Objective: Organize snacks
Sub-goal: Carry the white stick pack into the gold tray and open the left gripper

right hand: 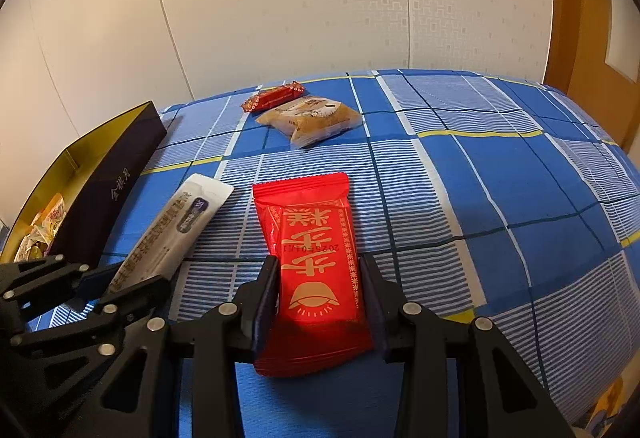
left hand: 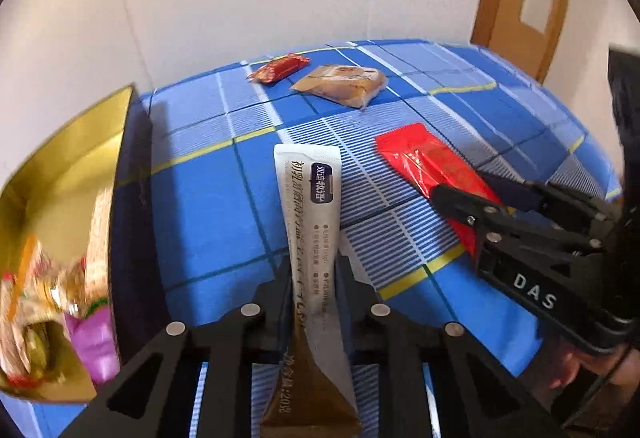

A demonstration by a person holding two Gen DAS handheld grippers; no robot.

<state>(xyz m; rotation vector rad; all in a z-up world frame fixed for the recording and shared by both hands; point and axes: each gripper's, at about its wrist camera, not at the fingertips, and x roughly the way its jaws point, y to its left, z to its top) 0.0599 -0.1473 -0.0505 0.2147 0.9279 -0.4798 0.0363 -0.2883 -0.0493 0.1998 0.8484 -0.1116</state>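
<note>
With the left claw (left hand: 314,274) clamped on the long white foil sachet (left hand: 310,198) and the right claw (right hand: 320,278) clamped on the flat red foil packet (right hand: 312,238), both on the blue checked bedsheet (right hand: 480,178), lift each clear before swinging toward the gold-lined dark box (left hand: 80,142).

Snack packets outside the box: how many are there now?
4. White stick packet in the left claw, red packet in the right claw, small red one and tan one lying farther back.
</note>
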